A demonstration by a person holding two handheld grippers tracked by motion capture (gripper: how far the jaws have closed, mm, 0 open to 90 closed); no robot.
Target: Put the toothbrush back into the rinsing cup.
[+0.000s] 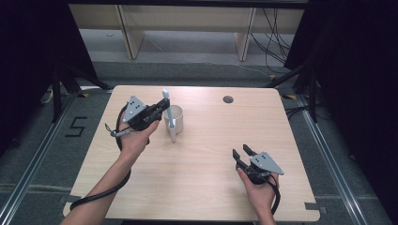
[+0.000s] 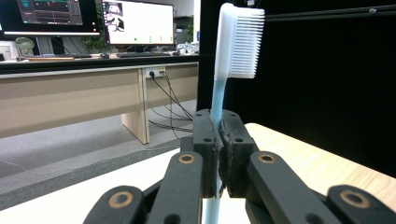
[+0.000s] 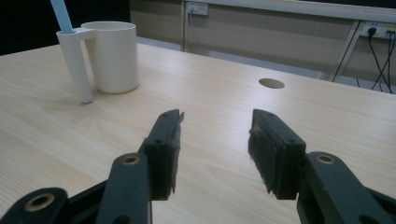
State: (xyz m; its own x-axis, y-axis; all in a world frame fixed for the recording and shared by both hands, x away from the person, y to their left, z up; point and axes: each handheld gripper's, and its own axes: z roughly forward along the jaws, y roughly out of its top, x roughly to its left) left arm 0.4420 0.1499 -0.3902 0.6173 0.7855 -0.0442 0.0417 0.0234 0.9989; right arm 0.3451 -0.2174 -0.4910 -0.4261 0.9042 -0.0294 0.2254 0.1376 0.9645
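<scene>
A toothbrush with a white bristle head and a light blue stem stands upright, and my left gripper is shut on the stem. In the left gripper view the jaws of the left gripper pinch the stem below the head of the toothbrush. A cream cup stands just right of that gripper. The toothbrush enters the top of the cup's long white handle, beside the cup. My right gripper rests open near the table's front right, holding nothing, as the right gripper view confirms.
A round cable hole lies in the wooden table behind the cup, to its right, also seen as the hole. Beyond the far edge are pale desk legs and trailing cables. Dark curtains flank both sides.
</scene>
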